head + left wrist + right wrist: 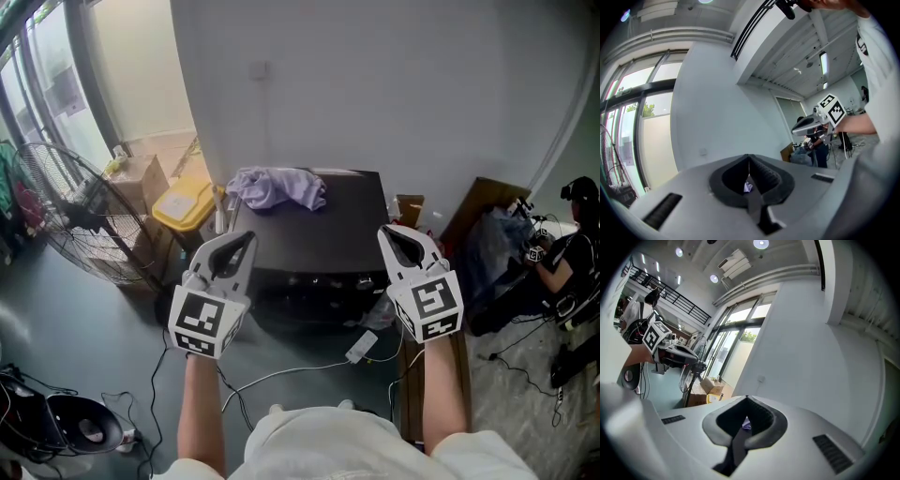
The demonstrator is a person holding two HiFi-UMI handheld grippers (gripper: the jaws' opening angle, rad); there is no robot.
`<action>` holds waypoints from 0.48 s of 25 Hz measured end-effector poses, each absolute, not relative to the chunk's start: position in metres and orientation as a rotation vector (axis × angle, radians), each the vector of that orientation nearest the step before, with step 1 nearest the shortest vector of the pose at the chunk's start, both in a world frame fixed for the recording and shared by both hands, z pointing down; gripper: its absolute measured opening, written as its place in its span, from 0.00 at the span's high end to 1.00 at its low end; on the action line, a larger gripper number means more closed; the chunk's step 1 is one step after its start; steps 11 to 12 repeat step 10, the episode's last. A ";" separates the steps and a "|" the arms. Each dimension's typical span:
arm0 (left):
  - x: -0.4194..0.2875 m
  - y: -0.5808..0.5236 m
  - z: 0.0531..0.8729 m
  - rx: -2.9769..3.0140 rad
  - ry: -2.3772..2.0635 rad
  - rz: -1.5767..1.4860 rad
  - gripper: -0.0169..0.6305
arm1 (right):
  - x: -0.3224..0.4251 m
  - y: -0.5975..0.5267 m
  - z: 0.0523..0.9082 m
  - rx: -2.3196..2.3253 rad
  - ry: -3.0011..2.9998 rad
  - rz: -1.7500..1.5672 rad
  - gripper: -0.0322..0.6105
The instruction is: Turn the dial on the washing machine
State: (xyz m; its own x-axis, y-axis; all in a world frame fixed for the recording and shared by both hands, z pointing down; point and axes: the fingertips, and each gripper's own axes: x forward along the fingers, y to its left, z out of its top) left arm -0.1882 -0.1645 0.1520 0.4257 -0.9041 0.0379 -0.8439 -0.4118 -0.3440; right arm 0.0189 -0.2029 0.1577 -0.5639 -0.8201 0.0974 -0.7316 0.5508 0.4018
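We hold our left hand-held gripper (246, 238) and right hand-held gripper (383, 232) near the black washing machine (319, 239), both with jaws pressed together, empty. A purple cloth (278, 187) lies on its top.

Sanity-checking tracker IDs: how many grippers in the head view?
2: left gripper over the washing machine's front-left corner, right gripper over its front-right corner. None seems hidden.

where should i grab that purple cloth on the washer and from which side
Pinch a raised fold on the near edge of the purple cloth, coming down from the front: it lies bunched on top of the washing machine, at the back, with the wall close behind.
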 end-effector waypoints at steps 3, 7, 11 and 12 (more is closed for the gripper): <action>-0.189 -0.164 0.153 -2.408 1.520 -0.318 0.95 | 0.018 -0.204 0.158 1.284 -2.521 -0.462 0.93; -0.191 -0.164 0.153 -2.403 1.524 -0.318 0.95 | 0.015 -0.205 0.159 1.273 -2.531 -0.464 0.93; -0.196 -0.164 0.155 -2.401 1.525 -0.315 0.95 | 0.011 -0.205 0.161 1.272 -2.535 -0.465 0.93; -0.196 -0.164 0.155 -2.401 1.525 -0.315 0.95 | 0.011 -0.205 0.161 1.272 -2.535 -0.465 0.93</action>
